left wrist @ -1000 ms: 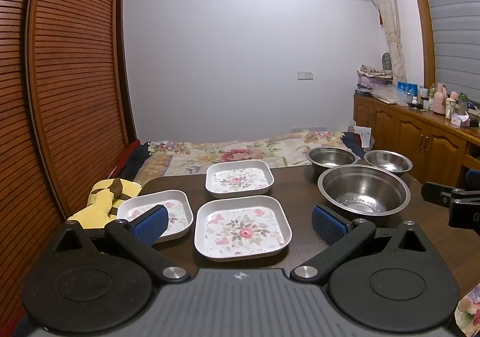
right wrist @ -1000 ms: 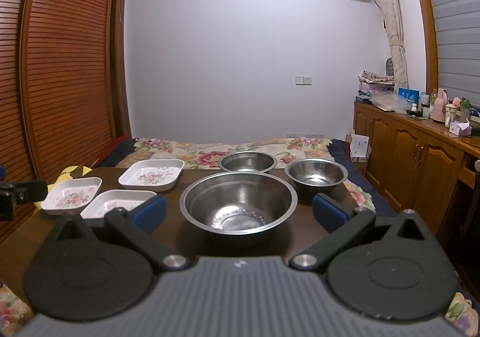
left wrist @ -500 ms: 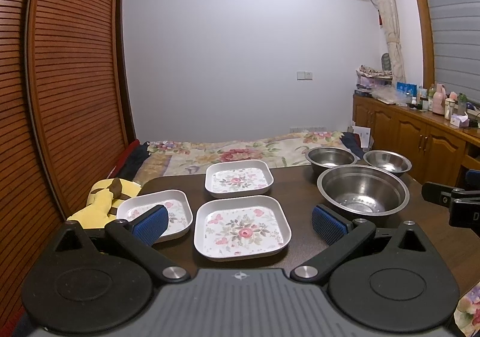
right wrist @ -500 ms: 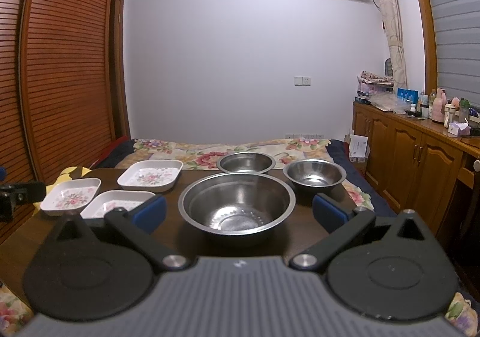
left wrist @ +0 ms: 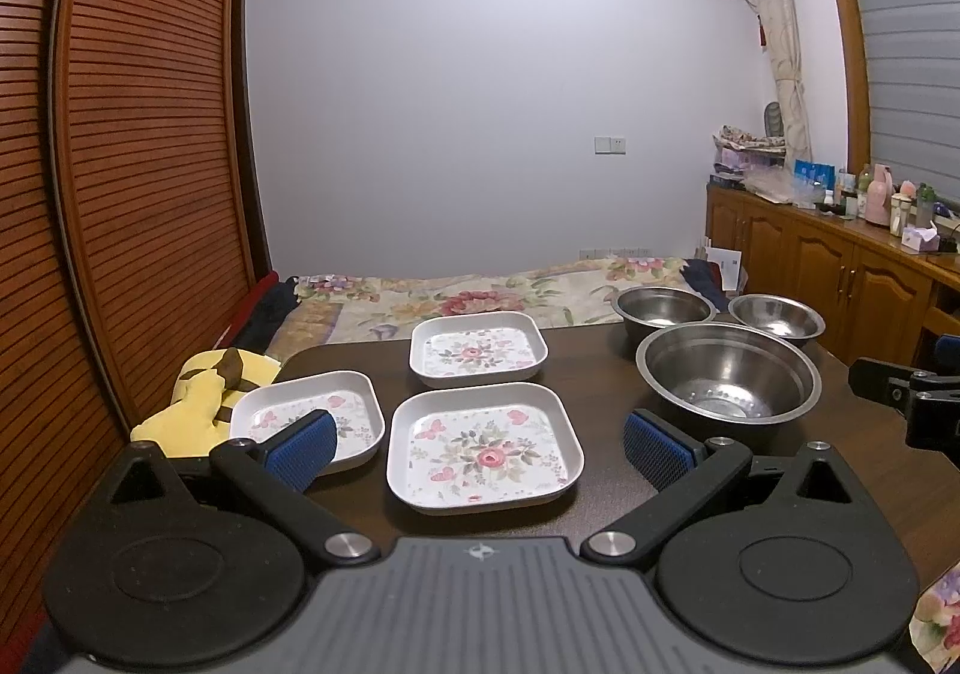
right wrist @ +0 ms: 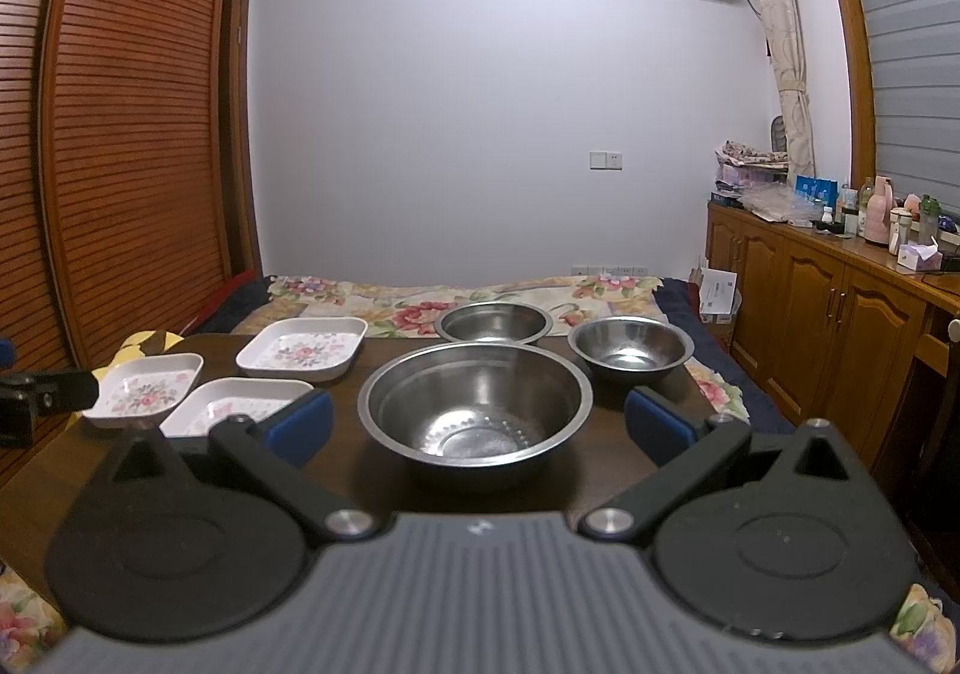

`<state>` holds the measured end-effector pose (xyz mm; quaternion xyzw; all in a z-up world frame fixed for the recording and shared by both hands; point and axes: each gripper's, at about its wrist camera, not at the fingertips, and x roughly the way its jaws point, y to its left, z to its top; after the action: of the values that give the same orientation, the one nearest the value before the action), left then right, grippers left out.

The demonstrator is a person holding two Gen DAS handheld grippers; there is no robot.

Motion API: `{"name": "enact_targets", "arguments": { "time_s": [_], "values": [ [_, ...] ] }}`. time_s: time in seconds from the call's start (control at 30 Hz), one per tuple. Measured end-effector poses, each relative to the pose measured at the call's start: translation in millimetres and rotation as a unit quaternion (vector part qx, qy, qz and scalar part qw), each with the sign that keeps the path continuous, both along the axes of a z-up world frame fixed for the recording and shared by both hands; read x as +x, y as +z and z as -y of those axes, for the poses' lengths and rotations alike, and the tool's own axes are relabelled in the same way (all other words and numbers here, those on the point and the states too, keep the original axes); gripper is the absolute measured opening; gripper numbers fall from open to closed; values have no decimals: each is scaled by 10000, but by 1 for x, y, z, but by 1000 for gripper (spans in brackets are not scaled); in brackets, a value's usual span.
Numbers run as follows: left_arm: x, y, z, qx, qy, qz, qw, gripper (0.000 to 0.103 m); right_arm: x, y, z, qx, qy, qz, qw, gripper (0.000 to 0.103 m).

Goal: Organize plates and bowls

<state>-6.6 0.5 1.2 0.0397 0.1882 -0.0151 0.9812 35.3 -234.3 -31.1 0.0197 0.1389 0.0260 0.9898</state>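
Hovering wide and empty: left claw (left wrist: 477, 443) frames the lower-centre plate (left wrist: 485, 446), right claw (right wrist: 478, 419) the centre big bowl (right wrist: 475, 404), nothing stacked; risk is pads skidding off thin rims and shoving neighbours across the desk (left wrist: 600, 362).

The right gripper (right wrist: 478, 425) hangs with its blue pads (right wrist: 659, 425) spread wide, the big bowl (right wrist: 475, 409) between them. Past the fingertips sit two smaller bowls (right wrist: 630, 348). Left of the left finger lie three floral plates (right wrist: 303, 347).
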Motion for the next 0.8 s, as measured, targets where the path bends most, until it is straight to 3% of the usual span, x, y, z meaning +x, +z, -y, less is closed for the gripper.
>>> {"name": "enact_targets", "arguments": {
  "time_s": [0.8],
  "values": [
    [2,-2,-1,-21,-8,-47,10000,103,-1,-1,-2,-3,14,-14,10000,103]
  ]
}}
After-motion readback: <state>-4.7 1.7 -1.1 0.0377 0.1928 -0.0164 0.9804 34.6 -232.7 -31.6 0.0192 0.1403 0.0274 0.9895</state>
